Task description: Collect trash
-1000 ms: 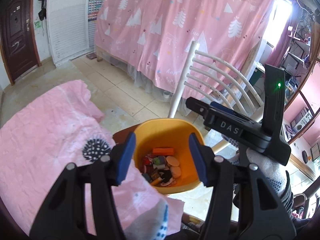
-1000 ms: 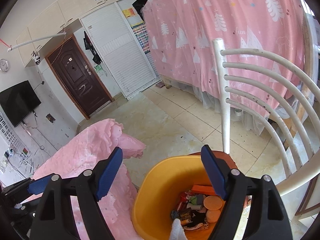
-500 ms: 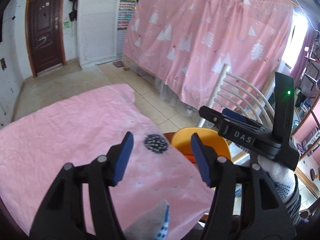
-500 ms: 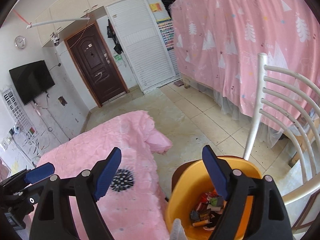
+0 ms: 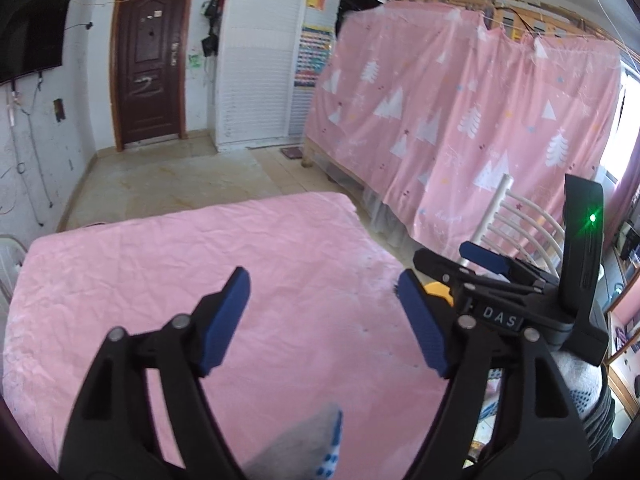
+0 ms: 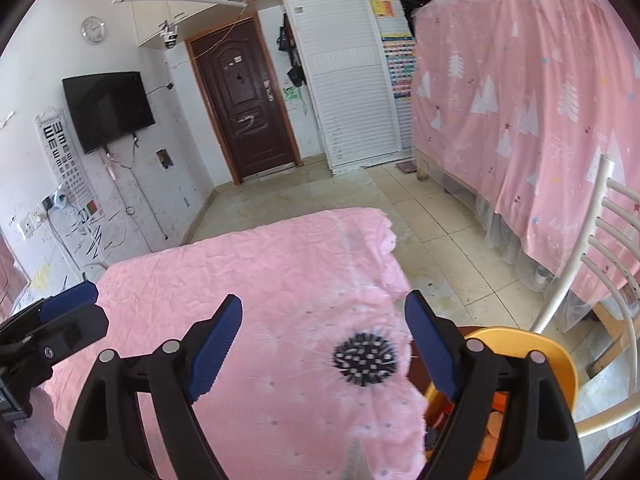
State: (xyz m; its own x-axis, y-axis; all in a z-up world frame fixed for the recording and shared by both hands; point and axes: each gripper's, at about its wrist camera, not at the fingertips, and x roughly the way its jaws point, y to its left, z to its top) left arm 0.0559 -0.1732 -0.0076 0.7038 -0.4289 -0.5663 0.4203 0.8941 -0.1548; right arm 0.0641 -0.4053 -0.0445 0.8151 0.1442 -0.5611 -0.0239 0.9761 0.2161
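Pink cloth (image 5: 280,280), creased, covers the surface and fills the lower half of both wrist views. Tiled floor beyond it; dark brown door (image 6: 244,108) and white louvred panels on the far wall; wall-mounted TV (image 6: 108,108) to the left of the door. Pink curtain with white trees (image 5: 460,120) hangs along the right side of the room.

Left hand-held gripper (image 5: 324,320): jaws apart, having just been opening wider. Nothing between the blue pads (image 5: 224,320); only bare cloth shows through the gap. Pads are not touching anything. It hangs over the cloth nearer the right edge of the surface.

Right hand-held gripper (image 6: 324,344): jaws apart, wide, nothing clamped. Its gap frames the cloth and a black dotted round print (image 6: 366,360) on it, near the right edge of the surface. In the left wrist view it sits just to the right of the left one, with a green light lit on its upright black block.

Orange bin (image 6: 556,360): off the right edge of the surface, below cloth level, beside a white slatted chair (image 6: 592,264). Partly hidden behind the right finger in the right wrist view; trash (image 6: 496,424) shows inside as orange and tan pieces, too blurred to identify. From the left wrist only a sliver of the bin's rim is visible.

Grey gloved fingertip at the bottom edge of each view.
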